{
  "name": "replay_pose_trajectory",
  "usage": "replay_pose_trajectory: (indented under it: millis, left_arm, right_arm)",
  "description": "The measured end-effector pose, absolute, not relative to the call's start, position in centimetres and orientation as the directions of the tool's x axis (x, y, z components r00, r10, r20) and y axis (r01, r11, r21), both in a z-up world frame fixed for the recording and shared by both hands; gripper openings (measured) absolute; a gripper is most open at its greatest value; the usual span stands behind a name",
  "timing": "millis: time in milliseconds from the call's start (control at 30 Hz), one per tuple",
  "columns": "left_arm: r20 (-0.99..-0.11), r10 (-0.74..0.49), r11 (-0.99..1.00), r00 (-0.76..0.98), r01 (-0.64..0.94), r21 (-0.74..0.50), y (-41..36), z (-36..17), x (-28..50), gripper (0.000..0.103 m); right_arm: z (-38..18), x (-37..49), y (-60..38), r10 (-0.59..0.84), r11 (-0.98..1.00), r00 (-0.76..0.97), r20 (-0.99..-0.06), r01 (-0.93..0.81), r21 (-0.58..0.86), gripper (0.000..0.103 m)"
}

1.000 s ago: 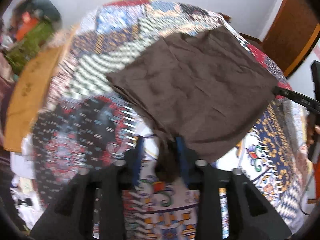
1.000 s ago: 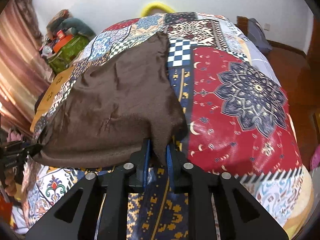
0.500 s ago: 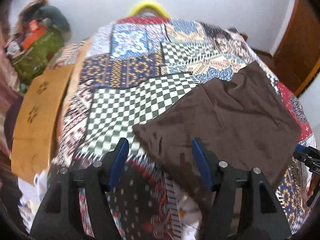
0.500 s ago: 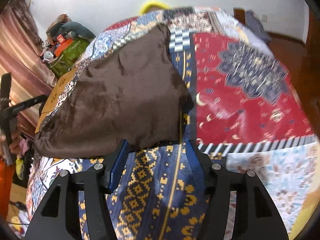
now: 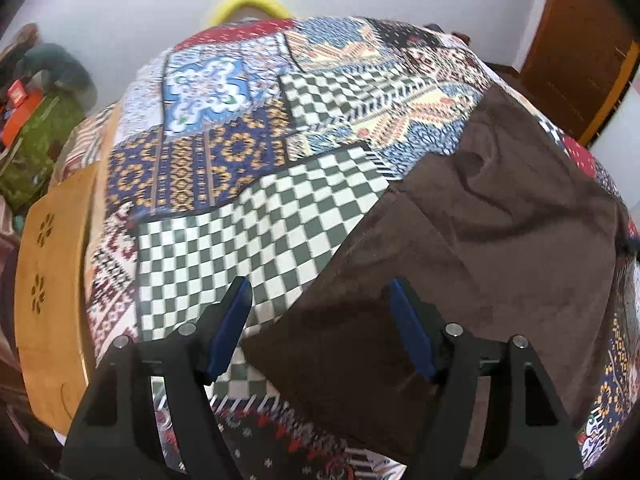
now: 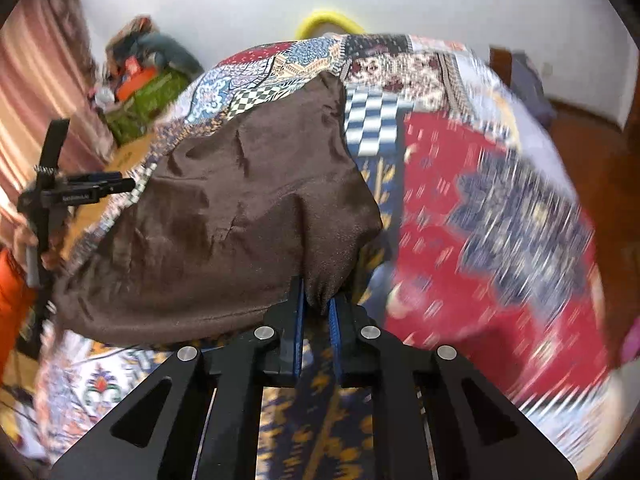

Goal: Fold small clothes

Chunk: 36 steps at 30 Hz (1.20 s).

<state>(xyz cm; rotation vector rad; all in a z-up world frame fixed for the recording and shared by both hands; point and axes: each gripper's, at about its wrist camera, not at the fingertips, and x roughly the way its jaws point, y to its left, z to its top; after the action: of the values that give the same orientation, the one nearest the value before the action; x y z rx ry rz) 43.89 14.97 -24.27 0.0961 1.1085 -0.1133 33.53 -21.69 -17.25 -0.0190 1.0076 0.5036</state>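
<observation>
- Dark brown square cloth (image 5: 480,248) lies on the patchwork-patterned bed (image 5: 248,216).
- Right gripper (image 6: 318,312) is clenched on the brown cloth's near corner, bunching it.
- Left gripper (image 5: 320,320) is released, spread over the cloth's edge.

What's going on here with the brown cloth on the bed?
A person with a gripper in each hand is folding a brown cloth laid on a patchwork bedspread. The right gripper is shut on a bunched corner of the cloth. The left gripper is open, with the cloth's near corner lying below its fingers, not gripped. The cloth lies mostly spread out, with some wrinkles.
</observation>
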Motion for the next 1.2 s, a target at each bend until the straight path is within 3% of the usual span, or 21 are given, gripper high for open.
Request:
replay_pose_trajectory:
  millis: [67, 267, 367, 400, 500, 600, 833, 900, 967, 1133, 1200]
  left_arm:
    - [-0.917, -0.037, 0.985, 0.397, 0.168, 0.034, 14.1, -25.8, 44.7, 0.08]
    - [-0.925, -0.132, 0.986, 0.356, 0.145, -0.085, 13.6, -27.2, 45.3, 0.077]
    - [-0.919, -0.178, 0.977, 0.352, 0.174, -0.123, 12.9, -27.1, 44.3, 0.053]
    - [-0.917, -0.196, 0.972, 0.347, 0.194, -0.135, 12.5, -26.9, 43.8, 0.036]
    - [-0.922, -0.155, 0.974, 0.355, 0.21, -0.083, 11.2, -26.3, 42.1, 0.026]
    - [-0.932, -0.168, 0.976, 0.321, 0.19, -0.111, 11.1, -26.1, 40.6, 0.013]
    - [-0.951, -0.129, 0.978, 0.28, 0.196, -0.074, 9.5, -25.6, 34.8, 0.013]
    - [-0.947, -0.107, 0.982, 0.304, 0.183, -0.052, 9.2, -24.9, 33.5, 0.013]
    - [-0.94, -0.063, 0.987, 0.336, 0.161, -0.008, 9.3, -24.3, 32.9, 0.015]
    - [-0.923, -0.031, 0.998, 0.383, 0.055, -0.011, 11.5, -22.6, 32.7, 0.044]
    - [-0.912, -0.027, 0.999, 0.408, 0.034, -0.014, 12.6, -21.9, 32.8, 0.049]
  right_arm:
    - [-17.5, 34.8, -21.6, 0.344, 0.894, 0.449, -0.824, -0.425, 0.142, 0.009]
    - [-18.1, 39.5, -21.7, 0.256, 0.917, 0.498, -0.828, -0.396, 0.045, 0.009]
    - [-17.4, 41.0, -21.8, 0.249, 0.927, 0.523, -0.815, -0.372, 0.045, 0.009]
    - [-17.1, 41.2, -21.7, 0.246, 0.927, 0.53, -0.812, -0.372, 0.038, 0.01]
    - [-16.2, 40.2, -21.2, 0.213, 0.923, 0.571, -0.793, -0.385, -0.029, 0.013]
    - [-15.4, 37.4, -21.0, 0.211, 0.912, 0.603, -0.769, -0.405, -0.067, 0.019]
    - [-15.9, 31.5, -21.6, 0.385, 0.878, 0.459, -0.8, -0.449, 0.165, 0.028]
    - [-16.4, 29.7, -21.3, 0.459, 0.853, 0.393, -0.797, -0.445, 0.272, 0.044]
    - [-17.0, 28.4, -20.5, 0.52, 0.823, 0.328, -0.789, -0.44, 0.359, 0.047]
    - [-18.7, 28.1, -18.5, 0.611, 0.775, 0.211, -0.763, -0.357, 0.521, 0.053]
    - [-19.7, 28.4, -17.5, 0.624, 0.765, 0.158, -0.765, -0.319, 0.559, 0.053]
